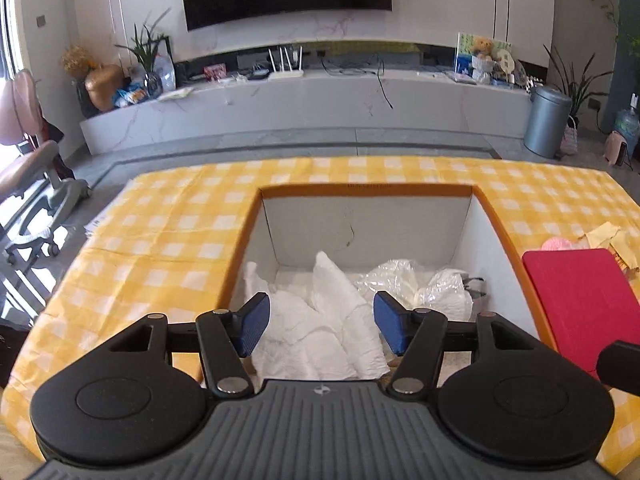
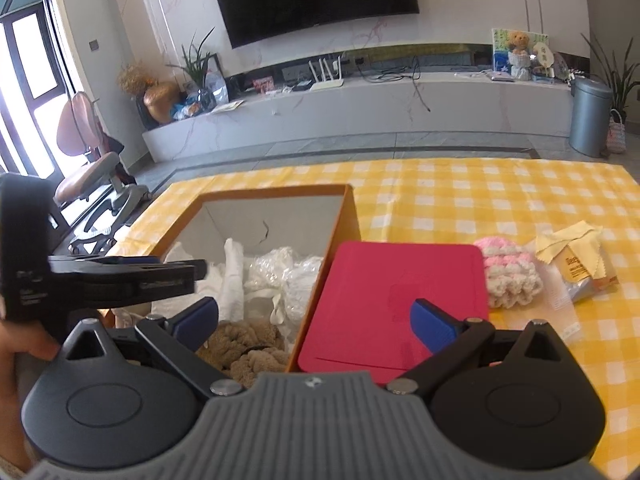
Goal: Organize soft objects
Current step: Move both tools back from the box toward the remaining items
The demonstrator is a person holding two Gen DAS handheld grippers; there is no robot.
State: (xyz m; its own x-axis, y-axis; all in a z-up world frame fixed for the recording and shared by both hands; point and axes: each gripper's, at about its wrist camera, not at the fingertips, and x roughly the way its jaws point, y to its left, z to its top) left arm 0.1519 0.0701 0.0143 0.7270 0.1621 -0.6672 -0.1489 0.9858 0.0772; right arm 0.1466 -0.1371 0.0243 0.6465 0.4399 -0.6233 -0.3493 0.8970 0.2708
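Observation:
An orange-rimmed box (image 1: 490,204) with white inner walls stands on the yellow checked table. White cloth (image 1: 320,332) and a crinkly plastic-wrapped white item (image 1: 404,280) lie inside it. My left gripper (image 1: 322,326) is open and empty, held above the white cloth in the box. My right gripper (image 2: 316,322) is open and empty over the box's right rim (image 2: 320,276) and a red lid (image 2: 400,300). A brown fluffy cloth (image 2: 248,348) lies in the box's near corner. A pink and white knitted piece (image 2: 510,276) lies right of the lid.
A yellow cloth on a packet (image 2: 576,256) lies at the table's right. The left gripper's body (image 2: 100,280) shows at the left of the right wrist view. Beyond the table are a TV bench, a grey bin (image 1: 546,120) and a chair (image 1: 28,168).

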